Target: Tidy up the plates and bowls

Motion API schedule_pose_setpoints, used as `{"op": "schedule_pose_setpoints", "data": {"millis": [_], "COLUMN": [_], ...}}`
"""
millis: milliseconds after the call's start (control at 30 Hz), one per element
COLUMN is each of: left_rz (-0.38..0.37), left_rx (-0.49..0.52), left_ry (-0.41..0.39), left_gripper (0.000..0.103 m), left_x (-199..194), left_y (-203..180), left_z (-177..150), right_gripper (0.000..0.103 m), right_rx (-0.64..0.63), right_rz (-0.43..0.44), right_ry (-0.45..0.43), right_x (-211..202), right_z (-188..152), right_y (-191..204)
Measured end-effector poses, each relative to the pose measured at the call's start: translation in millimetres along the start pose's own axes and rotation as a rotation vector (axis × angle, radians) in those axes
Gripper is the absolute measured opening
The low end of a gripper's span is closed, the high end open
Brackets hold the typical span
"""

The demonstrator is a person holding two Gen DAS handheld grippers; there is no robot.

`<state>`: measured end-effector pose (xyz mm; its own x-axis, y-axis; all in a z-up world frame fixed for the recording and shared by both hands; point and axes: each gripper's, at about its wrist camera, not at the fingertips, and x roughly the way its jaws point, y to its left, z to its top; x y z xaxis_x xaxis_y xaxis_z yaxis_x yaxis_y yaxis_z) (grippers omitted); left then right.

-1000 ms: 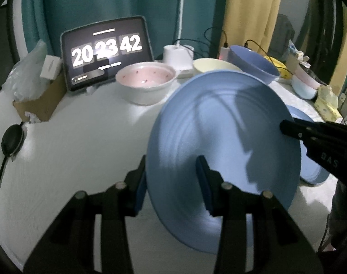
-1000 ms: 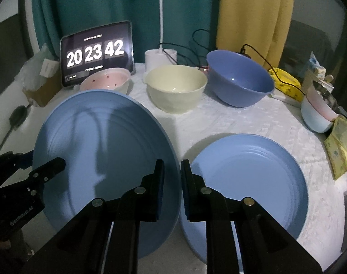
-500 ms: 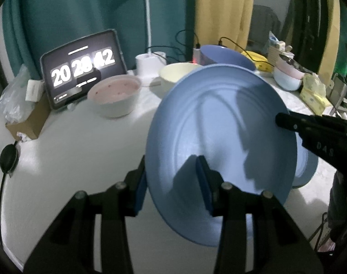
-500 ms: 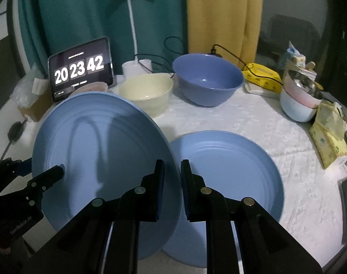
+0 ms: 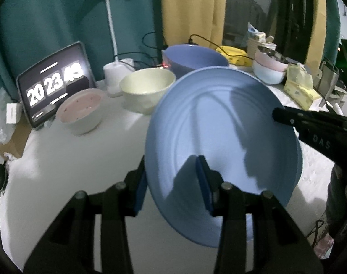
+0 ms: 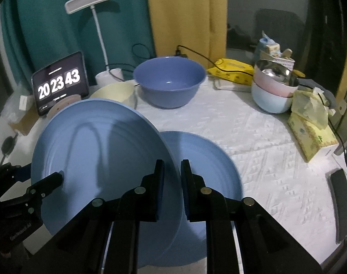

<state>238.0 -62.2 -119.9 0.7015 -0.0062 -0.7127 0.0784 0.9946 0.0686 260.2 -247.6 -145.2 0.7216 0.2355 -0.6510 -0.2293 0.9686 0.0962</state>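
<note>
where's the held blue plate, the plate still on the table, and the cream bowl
held blue plate (image 6: 100, 150): right wrist view, middle of its upper face
plate on the table (image 6: 203, 162): right wrist view, bare face right of the held plate
cream bowl (image 5: 148, 84): left wrist view, inner wall

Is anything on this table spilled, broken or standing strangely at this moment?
Nothing looks spilled or broken. Only the blue plate is off the table: it hangs tilted, gripped at opposite rims by the left gripper and right gripper, partly above the second plate. Bowls sit upright.
</note>
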Motion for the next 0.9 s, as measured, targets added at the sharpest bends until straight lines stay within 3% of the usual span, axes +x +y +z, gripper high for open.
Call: {"op": "schedule_pose_setpoints", "data": {"millis": [633,900], "left_rz": [-0.059,-0.026], "left_rx": [0.061,0.099], "left_ry": [0.055,0.065], "left_gripper": [0.042,0.043], "left_x": [54,69], "left_y": [-48,-52], "left_z": [23,24], "right_gripper": [0.017,0.017], "right_rx": [0.066,0.080], "right_rz": [-0.081,-0.082], "right_ry": [0.035,0.069], "right_x": [26,40], "right_z": [2,-3], "right_y": [-62,-68]}}
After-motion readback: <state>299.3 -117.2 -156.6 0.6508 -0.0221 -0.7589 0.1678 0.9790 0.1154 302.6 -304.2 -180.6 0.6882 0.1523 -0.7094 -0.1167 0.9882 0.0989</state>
